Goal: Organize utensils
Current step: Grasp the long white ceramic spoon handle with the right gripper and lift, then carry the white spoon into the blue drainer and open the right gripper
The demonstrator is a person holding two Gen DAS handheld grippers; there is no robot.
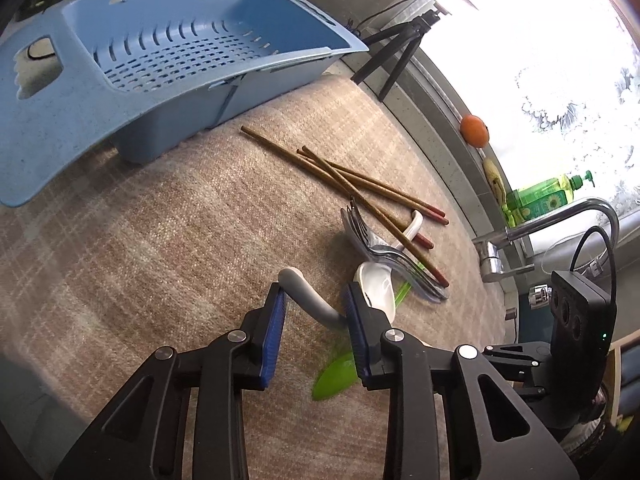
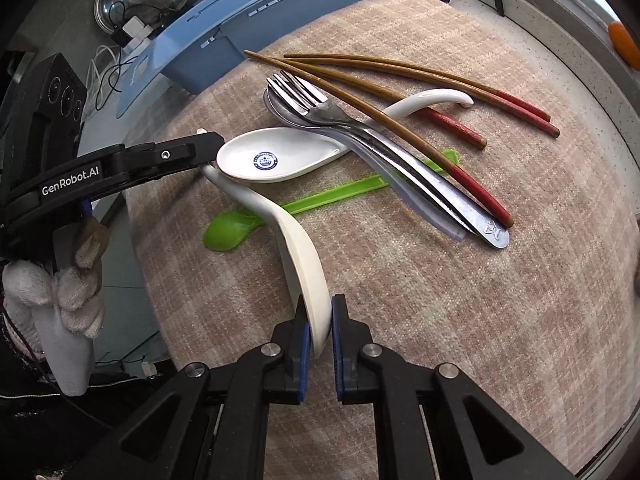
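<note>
Slippage risk: right gripper (image 2: 318,332) jaws clamp the glazed white spoon (image 2: 296,248) bowl edgewise, left gripper (image 1: 316,312) jaws apart around its handle.

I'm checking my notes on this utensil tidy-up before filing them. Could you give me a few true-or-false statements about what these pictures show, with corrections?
1. The right gripper is shut on the bowl end of a white spoon. True.
2. The blue basket already holds the chopsticks. False: it is empty; the chopsticks lie on the checked cloth.
3. A metal fork lies in the pile of cutlery. True.
4. The green spoon is held in the left gripper. False: it lies on the cloth, and the white spoon's handle sits between that gripper's jaws.
</note>
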